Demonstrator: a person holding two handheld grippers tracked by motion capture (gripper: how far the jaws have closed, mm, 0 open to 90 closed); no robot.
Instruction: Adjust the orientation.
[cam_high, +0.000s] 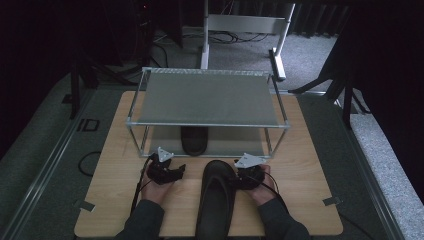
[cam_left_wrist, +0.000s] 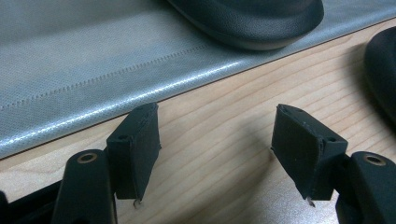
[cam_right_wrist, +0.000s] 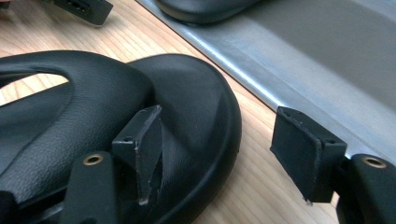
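Both tongs spread, right tongs (cam_right_wrist: 219, 158) straddling the black shoe's (cam_high: 216, 197) rim; its heel is cut off.

matt black leather-look slipper (cam_right_wrist: 116, 107); light wood table (cam_left_wrist: 224, 154); grey woven shelf cloth (cam_left_wrist: 93, 60).

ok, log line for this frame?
left gripper: open, idle | right gripper: open, straddling toe rim of slipper | second slipper: on rack's lower shelf

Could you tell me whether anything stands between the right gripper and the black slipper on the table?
Nothing visible does. The right gripper is already at the black slipper, its jaws open astride the toe edge. The left gripper stands apart.
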